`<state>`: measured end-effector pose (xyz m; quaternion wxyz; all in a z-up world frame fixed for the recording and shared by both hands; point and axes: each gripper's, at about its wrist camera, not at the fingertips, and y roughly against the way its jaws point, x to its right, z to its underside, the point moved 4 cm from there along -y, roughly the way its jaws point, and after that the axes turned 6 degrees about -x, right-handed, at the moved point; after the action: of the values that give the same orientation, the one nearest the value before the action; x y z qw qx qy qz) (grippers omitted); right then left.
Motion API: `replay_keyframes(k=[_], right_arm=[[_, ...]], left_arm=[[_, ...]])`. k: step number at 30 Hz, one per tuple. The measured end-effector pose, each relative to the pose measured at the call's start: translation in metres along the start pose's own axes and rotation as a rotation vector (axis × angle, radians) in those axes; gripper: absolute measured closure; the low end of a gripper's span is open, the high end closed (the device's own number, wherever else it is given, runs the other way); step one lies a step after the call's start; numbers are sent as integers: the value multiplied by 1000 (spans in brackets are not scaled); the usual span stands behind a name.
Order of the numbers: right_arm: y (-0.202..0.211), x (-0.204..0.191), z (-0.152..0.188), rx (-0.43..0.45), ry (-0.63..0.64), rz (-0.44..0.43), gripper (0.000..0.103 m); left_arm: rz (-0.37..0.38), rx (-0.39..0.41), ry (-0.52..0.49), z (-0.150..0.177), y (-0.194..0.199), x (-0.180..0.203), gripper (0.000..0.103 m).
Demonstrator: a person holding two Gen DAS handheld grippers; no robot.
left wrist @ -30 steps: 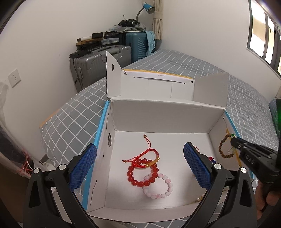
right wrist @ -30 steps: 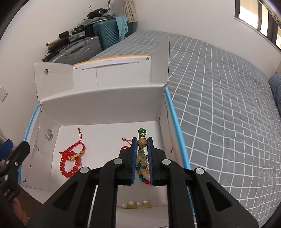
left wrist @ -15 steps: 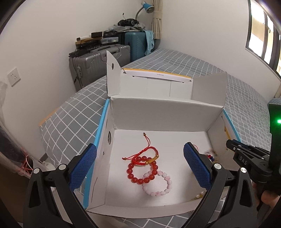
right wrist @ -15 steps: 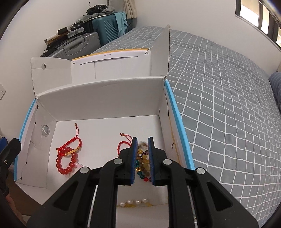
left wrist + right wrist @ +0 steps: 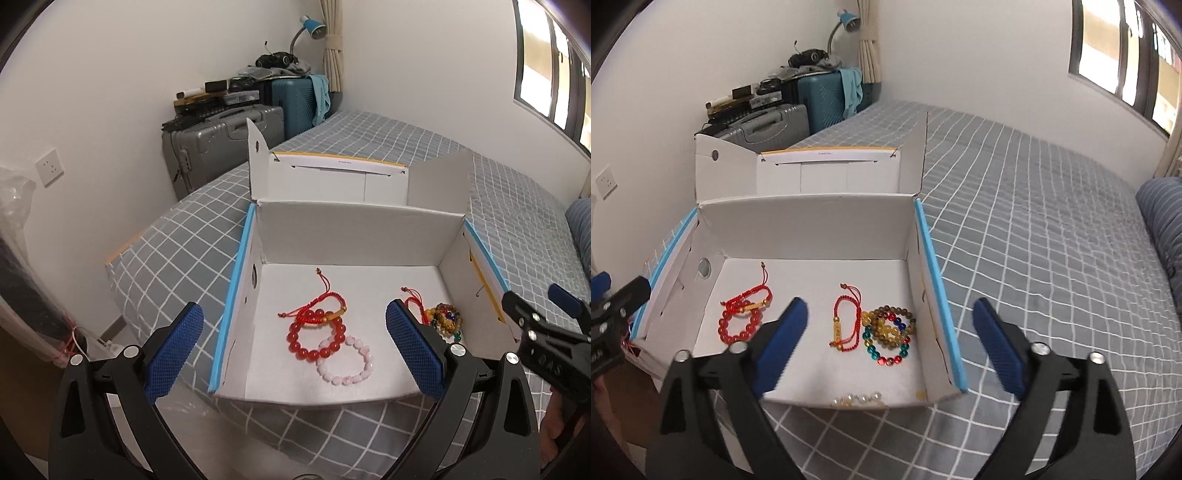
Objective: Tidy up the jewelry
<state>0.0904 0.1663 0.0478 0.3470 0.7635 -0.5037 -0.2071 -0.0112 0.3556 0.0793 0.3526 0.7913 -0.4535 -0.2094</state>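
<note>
Several bracelets lie inside the white box (image 5: 812, 236) on the bed (image 5: 1034, 221), the multicoloured bead pile (image 5: 888, 334) near its right wall. Right gripper (image 5: 890, 350): jaws opening wide, nothing between. Left gripper (image 5: 295, 354): spread wide, empty.

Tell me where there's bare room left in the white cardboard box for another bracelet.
The white cardboard box has bare floor along its back wall and in the middle strip between the red bead bracelet and the red cord bracelet. The right corner is crowded by the multicoloured bead bracelets; pearls line the front edge.
</note>
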Motion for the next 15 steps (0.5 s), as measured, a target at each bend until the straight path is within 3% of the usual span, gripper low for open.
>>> replay_keyframes(k=[15], right_arm=[[32,3,44,5,-24,21,9]], left_arm=[[37,-11,14,39,17,-1,6]])
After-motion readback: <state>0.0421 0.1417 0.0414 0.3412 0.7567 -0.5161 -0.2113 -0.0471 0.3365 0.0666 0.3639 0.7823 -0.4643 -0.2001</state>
